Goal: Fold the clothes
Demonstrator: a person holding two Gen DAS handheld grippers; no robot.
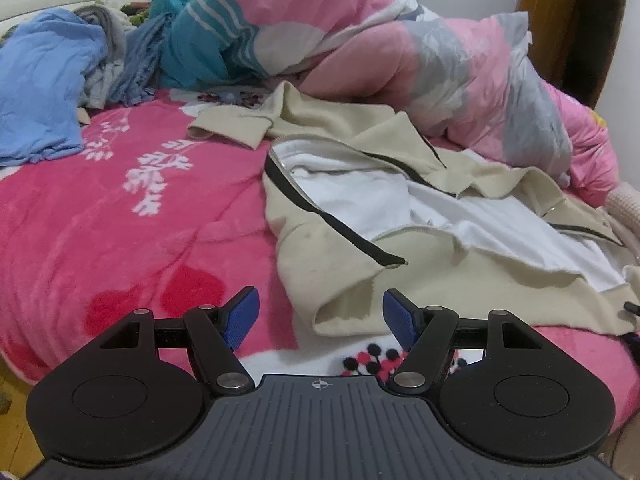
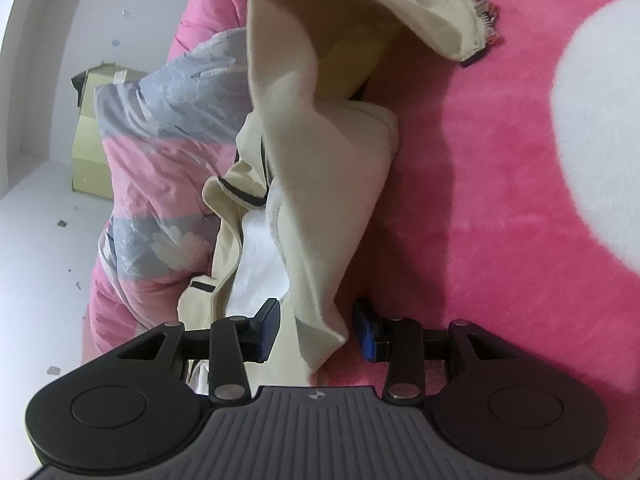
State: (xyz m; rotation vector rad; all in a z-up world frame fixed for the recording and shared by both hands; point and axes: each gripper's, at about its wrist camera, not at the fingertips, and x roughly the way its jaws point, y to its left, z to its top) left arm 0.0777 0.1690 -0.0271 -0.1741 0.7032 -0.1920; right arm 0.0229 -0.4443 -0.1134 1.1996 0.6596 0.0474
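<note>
Cream fleece spreads across the right half of the bed as the left wrist camera sees it: a zip-up jacket (image 1: 360, 240) lying open on a hot-pink blanket (image 1: 120, 220), its white lining turned up and a dark zipper tape running along the front edge. One sleeve reaches back toward the rumpled pink, grey and teal quilt (image 1: 360, 52) piled along the far side, and a blue garment (image 1: 40, 80) sits bunched at the far left with other clothes beside it. The left gripper (image 1: 320, 320) hovers over the near hem of the jacket with its blue pads (image 1: 242, 316) standing well apart; the hem's corner lies between and below them, and neither pad touches the cloth. From the right wrist camera, a fold of the same jacket (image 2: 312, 200) rises off the blanket (image 2: 500, 200) and drapes down between the fingers of the right gripper (image 2: 316, 330). The left pad (image 2: 270, 328) sits just beside the cloth, but a gap shows between the cloth's edge and the right pad, so the jaws are parted and not clamped. The quilt (image 2: 160, 160) bulges at the left, with a cardboard box (image 2: 86, 140) on the pale floor behind it
</note>
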